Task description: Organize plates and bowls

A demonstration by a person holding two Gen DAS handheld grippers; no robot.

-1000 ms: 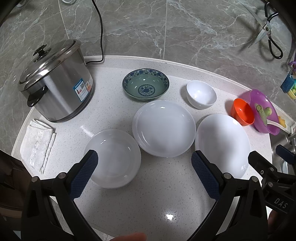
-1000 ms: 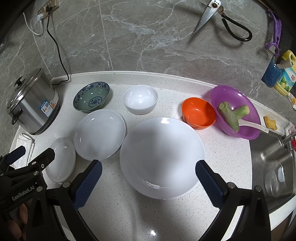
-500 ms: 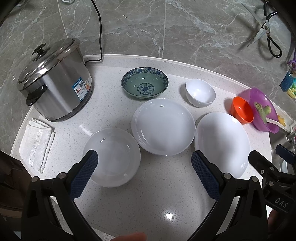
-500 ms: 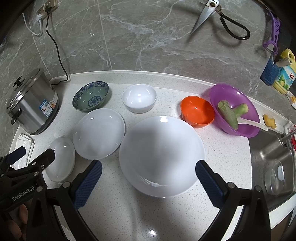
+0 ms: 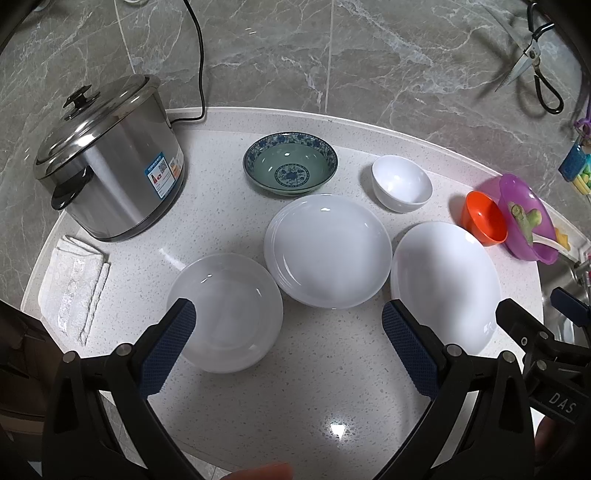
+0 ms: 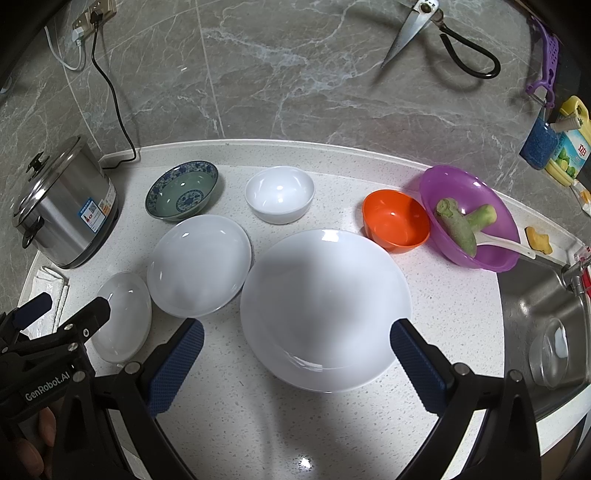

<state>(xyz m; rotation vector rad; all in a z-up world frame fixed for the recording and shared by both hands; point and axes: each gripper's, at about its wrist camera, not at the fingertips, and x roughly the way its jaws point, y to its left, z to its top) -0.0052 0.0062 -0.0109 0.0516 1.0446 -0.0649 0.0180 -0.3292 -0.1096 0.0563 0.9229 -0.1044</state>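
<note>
**Speckled white counter, both tongs spread above the dishes**

Grey marble tiles back a speckled white counter [image 5: 325,387] that carries all the dishes. Left tongs [image 5: 288,332] hang spread wide and empty above the front edge, one blue pad over the rim of the small white plate [image 5: 225,310]. Right tongs [image 6: 295,354] are likewise spread and empty, their pads flanking the near rim of the large white plate [image 6: 325,306] without touching it.

Between those two plates lies the medium white plate [image 5: 327,251], its edges close against both neighbours; whether they touch I cannot tell. Toward the back edge sit the blue-patterned bowl [image 5: 290,168] and, to its right, the small white bowl [image 5: 402,182]. Further right, near the sink [image 6: 543,317], the orange bowl [image 6: 395,219] stands just beside the purple bowl [image 6: 469,221], which holds green vegetable pieces and a white spoon.

At the left end of the counter a steel cooker [image 5: 107,162] stands with its lid on, a folded white cloth [image 5: 72,280] in front of it. Scissors [image 6: 439,33] hang on the wall.
</note>
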